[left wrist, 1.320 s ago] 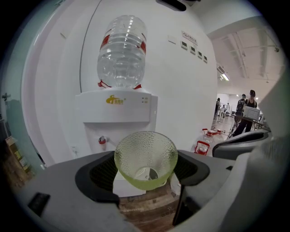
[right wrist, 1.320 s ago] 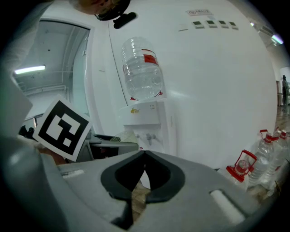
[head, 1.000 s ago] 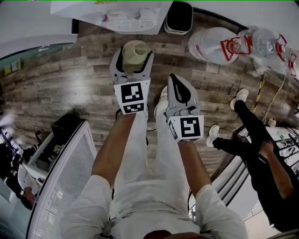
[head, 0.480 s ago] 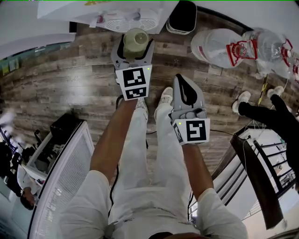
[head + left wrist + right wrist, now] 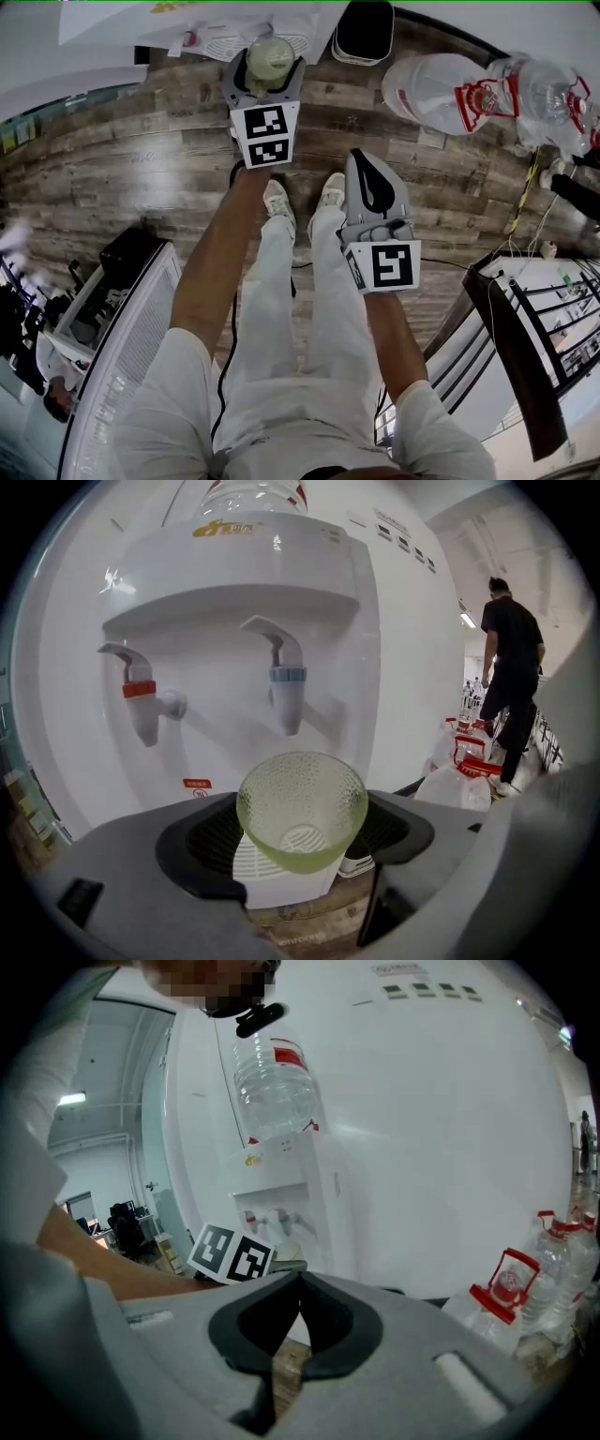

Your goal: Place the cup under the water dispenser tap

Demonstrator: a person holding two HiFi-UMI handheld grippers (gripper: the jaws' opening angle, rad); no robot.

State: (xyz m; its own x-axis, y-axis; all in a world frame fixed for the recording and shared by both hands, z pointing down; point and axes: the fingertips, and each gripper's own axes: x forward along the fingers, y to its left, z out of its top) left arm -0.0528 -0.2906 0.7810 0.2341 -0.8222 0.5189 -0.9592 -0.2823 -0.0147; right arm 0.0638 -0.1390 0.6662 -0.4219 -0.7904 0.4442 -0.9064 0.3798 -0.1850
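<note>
The cup [image 5: 302,803], a pale green dimpled glass, rides upright between the fingers of the left gripper [image 5: 267,66], which clasp it by its sides just in front of the dispenser [image 5: 234,583]. Over the past second the head view shows that gripper carrying it from above the open floor [image 5: 141,159] toward 12 o'clock, until the cup overlaps the white drip tray [image 5: 220,47]. In the left gripper view the blue tap [image 5: 286,691] stands at 12 o'clock of the rim and the red tap [image 5: 141,705] at 10 o'clock. The cup is not yet set down, since the tray's grille shows beneath and behind it. The carry looks nearly done, with only a short push in under the blue tap left (if that is the tap meant), then lowering and release. The right gripper [image 5: 373,192] has scarcely shifted and sits at 5 o'clock of the left, its fingers clenched on nothing. Water bottles [image 5: 441,89] lie on the floor at 3 o'clock of the cup. A person in black who sat at the head view's right has all but left that view.
</note>
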